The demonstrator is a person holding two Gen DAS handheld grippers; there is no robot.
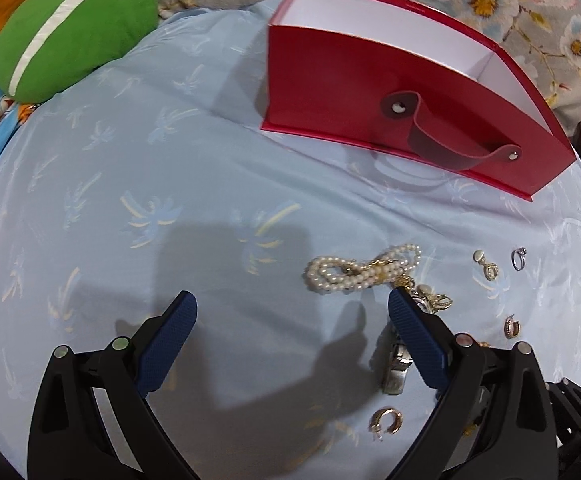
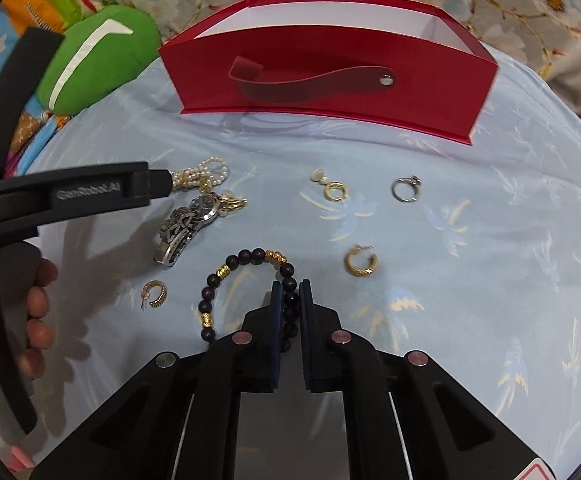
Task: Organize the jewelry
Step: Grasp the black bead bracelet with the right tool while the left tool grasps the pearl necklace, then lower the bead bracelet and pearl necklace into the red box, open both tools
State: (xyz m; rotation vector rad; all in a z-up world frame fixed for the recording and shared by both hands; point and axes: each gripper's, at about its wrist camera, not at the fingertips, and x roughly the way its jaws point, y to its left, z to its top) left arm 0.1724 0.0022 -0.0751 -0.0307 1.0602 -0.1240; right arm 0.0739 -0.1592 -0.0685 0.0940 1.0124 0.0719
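Dark wooden beads of a bracelet (image 2: 246,280) sit clenched between our right gripper's (image 2: 290,300) fingers, the pads pinching one side of the loop while the rest curves away over the blue bedsheet (image 2: 470,280). We judge that a pinch on a single strand like this lets the whole bracelet come up at once for carrying to the red box (image 2: 330,80), which stands open-topped at the far edge of the sheet with its strap handle toward us, a likely home for the pieces.

Our left gripper (image 1: 290,308) has its fingers spread wide and grasps nothing; it hovers low beside the pearl necklace (image 1: 358,270), with its right finger partly covering the wristwatch (image 2: 190,220). That spread seems suited to taking the bunched pearls next.

The remaining jewelry lies scattered and well apart, which should make single picks easier: a silver ring (image 2: 405,190), a pearl drop earring (image 2: 330,186), a gold hoop earring (image 2: 360,262) just right of the bracelet, and a smaller hoop (image 2: 154,294) on its left. A green cushion (image 2: 98,56) rests beyond the sheet's corner.

Only one piece of writing can be read: "GenRobot.AI" embossed on the left gripper's arm in the right wrist view. The watch dial is too small to read.
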